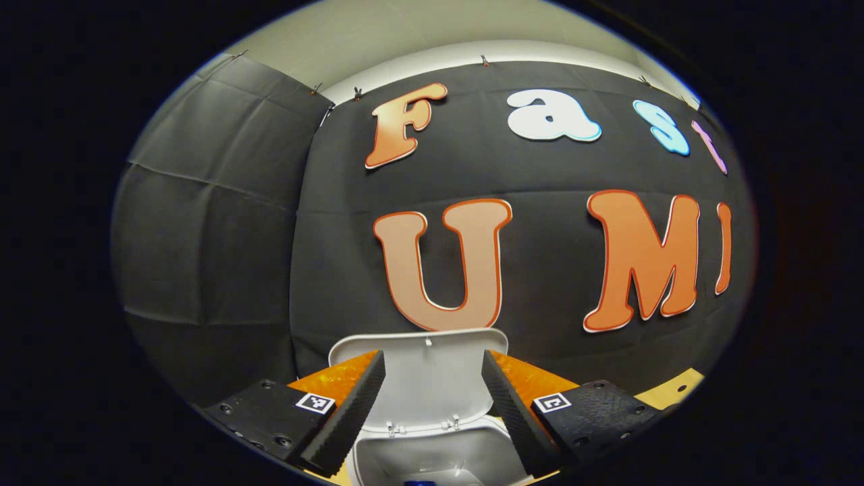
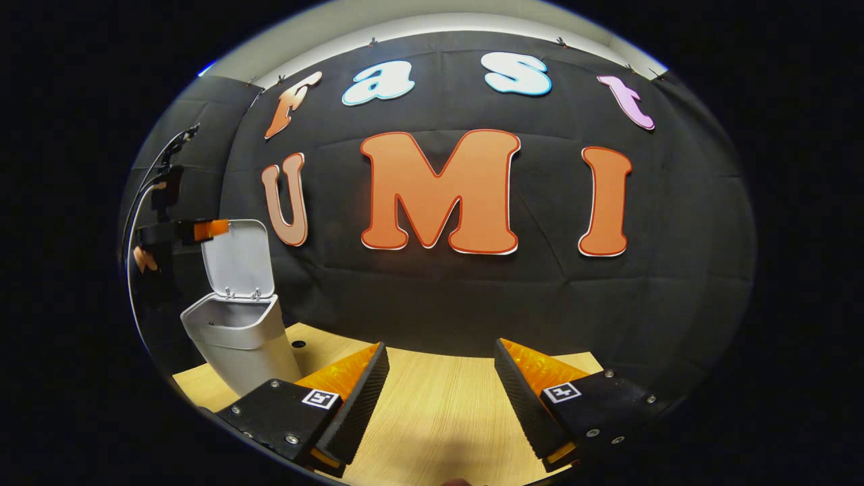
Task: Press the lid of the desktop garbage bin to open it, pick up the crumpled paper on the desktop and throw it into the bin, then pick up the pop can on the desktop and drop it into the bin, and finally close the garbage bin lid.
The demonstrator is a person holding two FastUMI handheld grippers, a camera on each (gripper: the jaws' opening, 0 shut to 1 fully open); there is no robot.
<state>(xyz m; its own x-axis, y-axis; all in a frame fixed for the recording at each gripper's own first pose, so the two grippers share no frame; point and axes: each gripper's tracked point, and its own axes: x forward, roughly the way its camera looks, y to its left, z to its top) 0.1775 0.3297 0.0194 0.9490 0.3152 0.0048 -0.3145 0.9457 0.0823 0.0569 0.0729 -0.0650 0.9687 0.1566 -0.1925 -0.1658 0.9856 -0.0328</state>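
One desktop garbage bin (image 2: 236,337) stands on the bench (image 2: 439,405), seen in the right gripper view far off to the left of the right tongs (image 2: 442,385) and a little beyond them. It is a pale grey-white plastic tub, taller than wide, with rounded corners, narrowing slightly toward its foot, and a thicker collar round the mouth. Its single lid (image 2: 237,260) is swung up and stands nearly upright at the back edge, held by two small hinges; the inside face is smooth and plain, shaped as a rounded rectangle.

In the left gripper view the same bin (image 1: 432,455) sits directly below and between the fingers of the left tongs (image 1: 432,378), its open mouth facing up, with the raised lid (image 1: 422,371) just ahead of the fingertips. A small blue thing (image 1: 420,482) shows at the very bottom of the mouth; what it is I cannot tell.

The left tongs stand spread apart, with nothing pressed between their ribbed, wedge-shaped fingers, each with one square printed marker at its base. In the right gripper view those left tongs (image 2: 182,231) appear high to the left, just above the bin and beside the lid's top edge, with thin cables rising from them.

The right tongs are likewise spread wide and hold nothing, hovering above the bare, light wood-grain bench. One small dark hole (image 2: 298,344) marks the bench near the bin's foot.
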